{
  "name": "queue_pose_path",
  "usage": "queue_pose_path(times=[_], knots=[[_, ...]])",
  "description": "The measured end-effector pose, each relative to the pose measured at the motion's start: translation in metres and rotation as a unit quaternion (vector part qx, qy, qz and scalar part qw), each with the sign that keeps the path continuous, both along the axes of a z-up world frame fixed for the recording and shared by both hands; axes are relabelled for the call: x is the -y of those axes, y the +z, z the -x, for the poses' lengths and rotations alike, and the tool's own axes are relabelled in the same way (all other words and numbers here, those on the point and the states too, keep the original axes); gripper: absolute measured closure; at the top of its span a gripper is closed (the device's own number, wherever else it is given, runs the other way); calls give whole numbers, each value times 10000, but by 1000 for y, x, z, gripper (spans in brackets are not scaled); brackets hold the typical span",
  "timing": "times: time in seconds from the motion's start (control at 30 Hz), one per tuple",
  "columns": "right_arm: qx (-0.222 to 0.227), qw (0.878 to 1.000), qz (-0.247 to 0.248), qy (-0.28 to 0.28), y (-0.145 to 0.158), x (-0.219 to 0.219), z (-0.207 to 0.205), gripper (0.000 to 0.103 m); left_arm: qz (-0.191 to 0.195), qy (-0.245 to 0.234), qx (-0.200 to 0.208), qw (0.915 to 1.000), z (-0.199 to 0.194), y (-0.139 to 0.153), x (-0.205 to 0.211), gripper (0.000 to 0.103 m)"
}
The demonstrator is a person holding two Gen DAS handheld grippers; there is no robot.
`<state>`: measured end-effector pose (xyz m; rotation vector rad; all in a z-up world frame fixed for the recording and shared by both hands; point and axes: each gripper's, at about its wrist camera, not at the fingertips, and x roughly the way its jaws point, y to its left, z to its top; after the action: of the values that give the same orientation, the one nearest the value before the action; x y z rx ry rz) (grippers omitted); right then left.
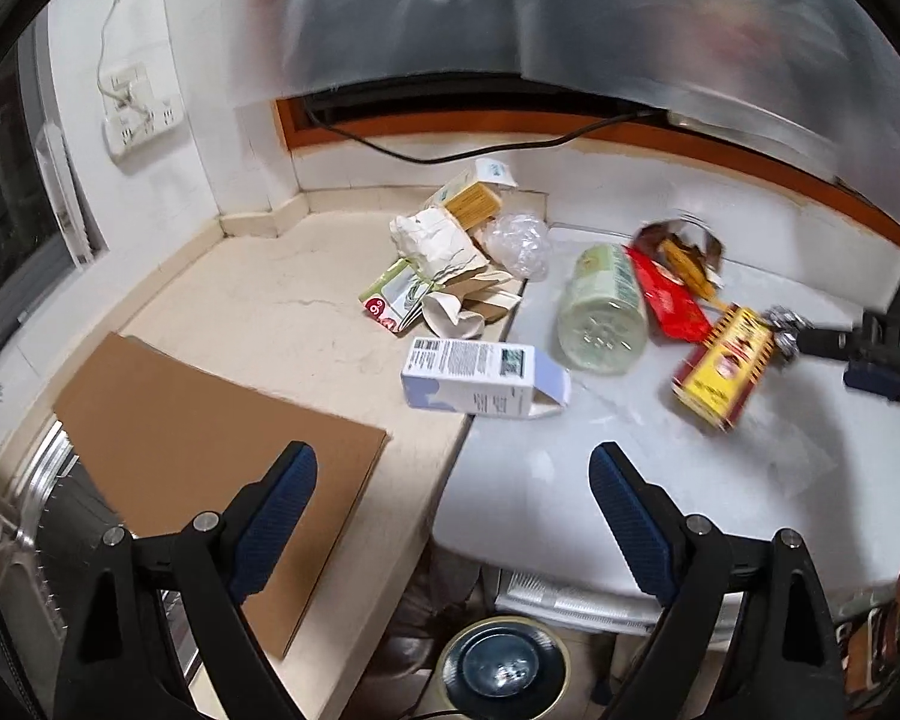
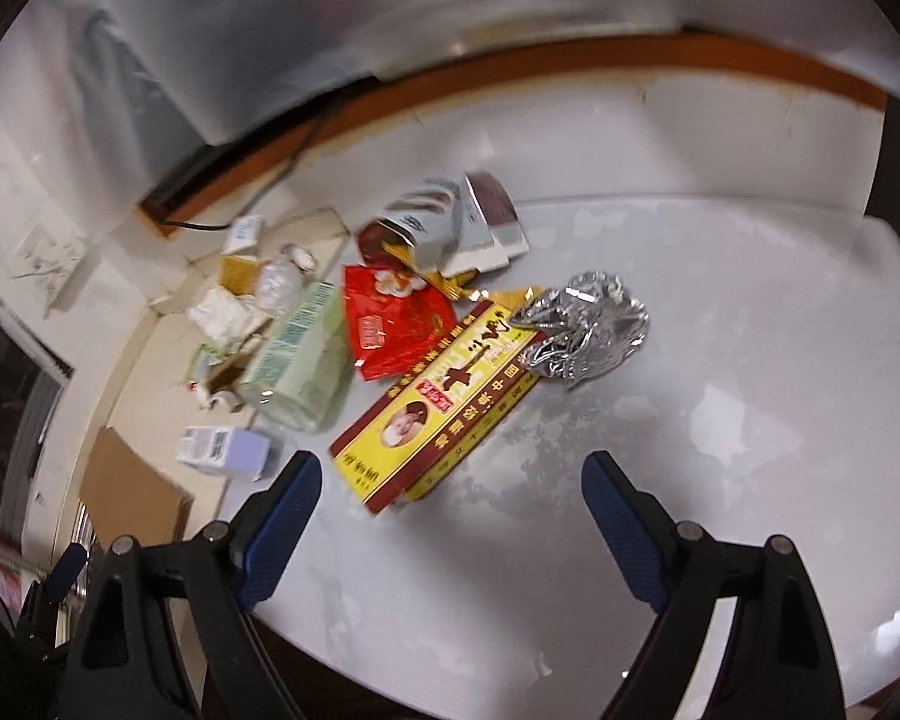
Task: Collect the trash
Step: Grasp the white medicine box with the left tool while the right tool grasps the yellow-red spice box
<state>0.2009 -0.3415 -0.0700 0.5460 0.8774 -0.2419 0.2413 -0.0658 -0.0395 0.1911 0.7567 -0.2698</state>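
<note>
We are just reaching for the trash, with our left gripper [image 1: 453, 516] and right gripper [image 2: 450, 519] both wide and empty, so next we probably grab the yellow box [image 2: 435, 402] lying close ahead on the white top [image 2: 720, 420].

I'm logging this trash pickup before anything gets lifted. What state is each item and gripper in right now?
Left gripper: open, empty.
Right gripper: open, empty.
White carton: on its side, end flap open.
Green bottle: lying on its side.
Yellow box: lying flat.
Foil wrapper: crumpled, touching the yellow box.
Red packet: lying flat.
Cardboard sheet: flat on the counter.
</note>
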Motion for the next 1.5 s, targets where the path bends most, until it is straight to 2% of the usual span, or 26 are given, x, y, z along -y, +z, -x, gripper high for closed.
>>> queue_pose_path(times=[0.13,0.23,0.37,0.47,0.63,0.77,0.87,1.03,1.13,1.37,1.43,1.5], knots=[[-267,9996,-20,-130,-14,-3,-29,18,179,199,-150,9995,-31,-7,5,12],[-354,9990,-117,-265,-20,-2,-45,18,257,500,-461,9974,-58,-17,6,16],[-571,9976,133,-359,-26,-9,-69,18,490,988,-919,9896,-90,-32,3,20],[-777,9958,308,-361,-33,-15,-81,18,658,1266,-1119,9834,-105,-39,2,20],[-1026,9942,179,-279,-49,-21,-89,19,944,1524,-1295,9752,-120,-42,4,20],[-978,9943,422,-103,-47,-33,-86,25,850,1752,-1508,9692,-131,-52,13,20],[-904,9952,374,64,-48,-36,-79,27,745,1916,-1607,9654,-139,-59,20,20],[-724,9967,290,229,-47,-36,-61,32,739,1951,-1543,9657,-143,-63,29,20],[-669,9971,147,316,-47,-36,-55,34,795,1896,-1645,9647,-143,-65,34,20],[-613,9972,72,414,-47,-32,-48,36,579,1920,-1830,9624,-149,-66,51,20],[-617,9971,39,435,-47,-31,-49,36,515,2032,-2013,9569,-151,-73,52,21],[-617,9970,-24,469,-46,-29,-46,36,793,2047,-2230,9498,-151,-81,48,26]])
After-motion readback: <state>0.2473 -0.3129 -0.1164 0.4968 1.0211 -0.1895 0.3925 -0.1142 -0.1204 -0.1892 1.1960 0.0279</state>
